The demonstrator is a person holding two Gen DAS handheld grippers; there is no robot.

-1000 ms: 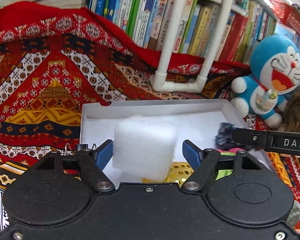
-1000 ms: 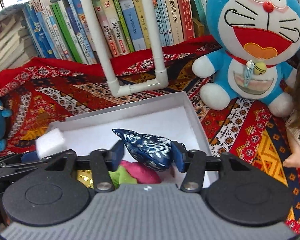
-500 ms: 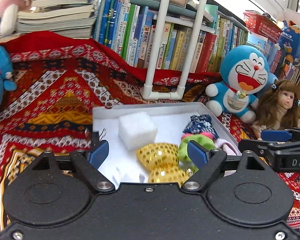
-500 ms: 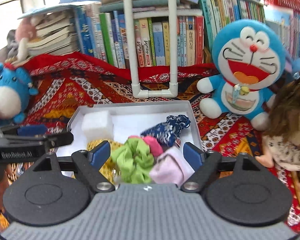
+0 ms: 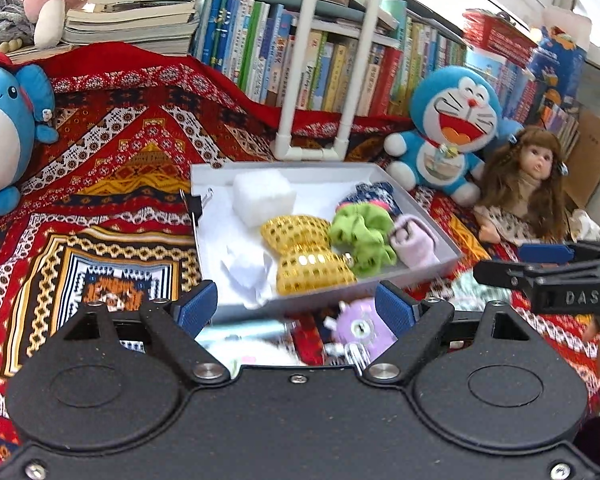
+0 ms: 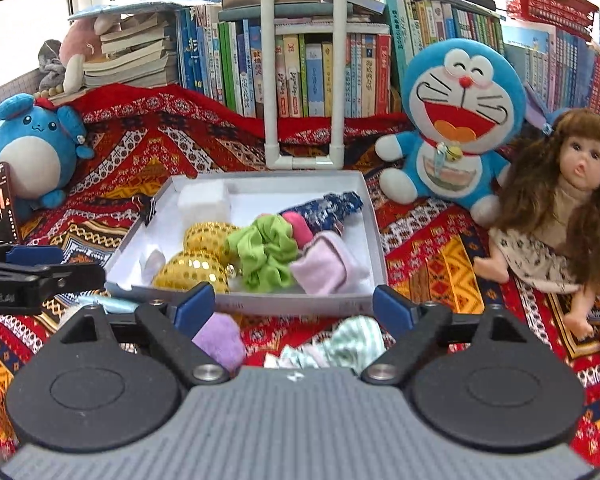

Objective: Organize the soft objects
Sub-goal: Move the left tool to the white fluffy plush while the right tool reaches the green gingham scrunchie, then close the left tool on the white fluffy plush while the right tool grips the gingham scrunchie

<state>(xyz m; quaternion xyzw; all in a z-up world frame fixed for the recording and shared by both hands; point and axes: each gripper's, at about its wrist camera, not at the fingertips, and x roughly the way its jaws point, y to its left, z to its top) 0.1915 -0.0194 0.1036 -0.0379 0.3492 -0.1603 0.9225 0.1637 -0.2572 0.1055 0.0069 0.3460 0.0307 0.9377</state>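
Fingers of the left gripper (image 5: 296, 304) stand wide apart in the left wrist view, with nothing clamped between the blue pads. Beyond them lies the white box (image 5: 440, 240) on the patterned red cloth (image 5: 100, 184). Inside it are a white foam block (image 5: 263, 197) at the far end, a gold sequin bow (image 5: 302, 254) in the middle, a green scrunchie (image 5: 362, 236) beside the bow, a pale pink fabric piece (image 5: 416, 244) against the right wall, and a dark blue patterned cloth piece (image 5: 374, 192) behind the scrunchie. A crumpled white tissue (image 5: 246, 270) sits near the front-left corner. Outside the box, just below its near wall, is a blurred purple plush toy (image 5: 360, 326). The right gripper (image 5: 548, 268) enters from the right edge, well clear of the box.

From the right wrist, the right gripper (image 6: 294, 304) is spreading its jaws — they are empty and not touching anything. The same box (image 6: 374, 240) lies ahead with its contents. On the cloth between the fingers rest a purple plush piece (image 6: 218, 338) and a green-and-white striped fabric item (image 6: 352, 344). A Doraemon plush (image 6: 456, 120) and a long-haired doll (image 6: 560, 216) sit to the right of the box — a blue round plush (image 6: 34, 152) to its left.
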